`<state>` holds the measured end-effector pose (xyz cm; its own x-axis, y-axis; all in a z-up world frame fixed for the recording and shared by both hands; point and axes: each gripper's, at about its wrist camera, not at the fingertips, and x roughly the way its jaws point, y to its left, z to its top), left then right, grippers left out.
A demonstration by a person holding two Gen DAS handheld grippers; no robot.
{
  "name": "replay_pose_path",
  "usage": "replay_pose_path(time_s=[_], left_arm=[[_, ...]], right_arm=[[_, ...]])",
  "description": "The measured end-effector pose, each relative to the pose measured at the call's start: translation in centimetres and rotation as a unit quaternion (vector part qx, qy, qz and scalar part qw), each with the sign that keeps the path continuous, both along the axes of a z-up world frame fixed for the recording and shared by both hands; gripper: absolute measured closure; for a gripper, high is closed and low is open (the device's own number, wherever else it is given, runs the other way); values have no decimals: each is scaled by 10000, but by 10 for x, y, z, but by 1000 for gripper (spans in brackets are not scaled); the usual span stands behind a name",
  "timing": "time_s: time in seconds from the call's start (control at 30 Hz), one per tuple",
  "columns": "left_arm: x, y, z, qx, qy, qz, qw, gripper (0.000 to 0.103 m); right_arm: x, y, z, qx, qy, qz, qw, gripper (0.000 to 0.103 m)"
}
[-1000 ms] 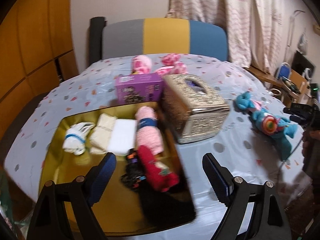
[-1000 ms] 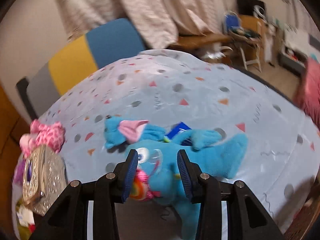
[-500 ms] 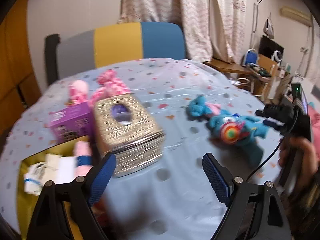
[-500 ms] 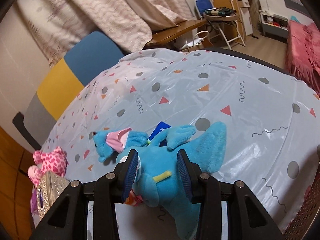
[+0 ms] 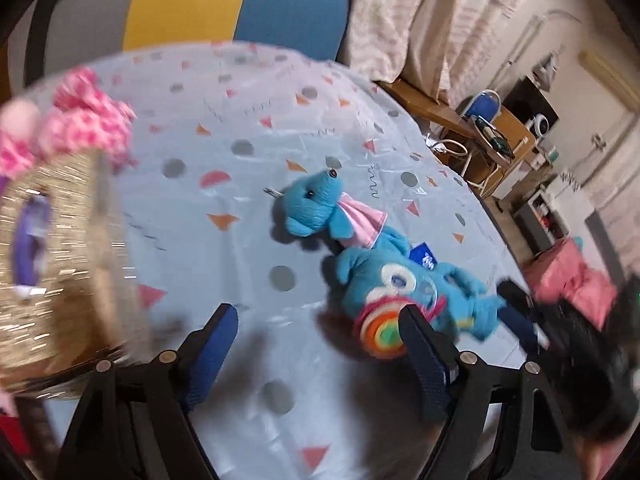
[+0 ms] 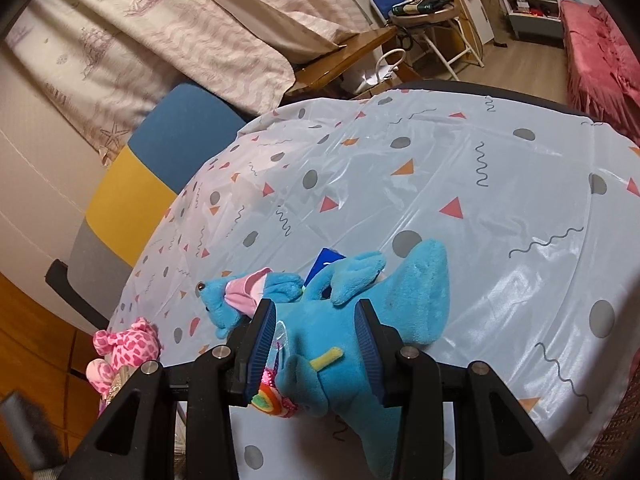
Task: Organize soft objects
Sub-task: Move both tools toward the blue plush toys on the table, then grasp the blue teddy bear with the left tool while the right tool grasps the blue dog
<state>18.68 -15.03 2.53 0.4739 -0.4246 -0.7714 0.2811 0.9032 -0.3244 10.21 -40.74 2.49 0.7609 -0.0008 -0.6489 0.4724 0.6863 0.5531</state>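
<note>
**What I cannot make out**

My right tongs [image 6: 316, 344] cover the blue plush toy's [image 6: 416, 296] middle. In my left view the gold tissue box [image 5: 60, 264] smears with blur and runs off the edge, as does the pink plush [image 5: 84, 128].

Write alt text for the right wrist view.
The right gripper clamps a blue plush toy lying on a patterned tablecloth. A pink spotted plush sits at far left; a chair and curtains stand behind.
</note>
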Motion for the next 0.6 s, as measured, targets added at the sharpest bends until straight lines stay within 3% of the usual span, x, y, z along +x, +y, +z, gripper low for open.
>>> replay_pose_path(time_s=[0.1,0.27,0.43,0.6], left_arm=[[26,-15,-11,-268,268,131,9992,15],[65,-44,-23,-360,461,187,9981,9],[104,-68,-45,-632,874,326,9936,8],[131,-83,-59,-626,1006,589,9912,4]], right_arm=[[-1,1,0,70,-81,77,9999,62],[1,4,0,244,-192,267,9992,62],[1,5,-1,425,-292,396,9979,62],[3,4,-5,653,-325,469,9962,60]])
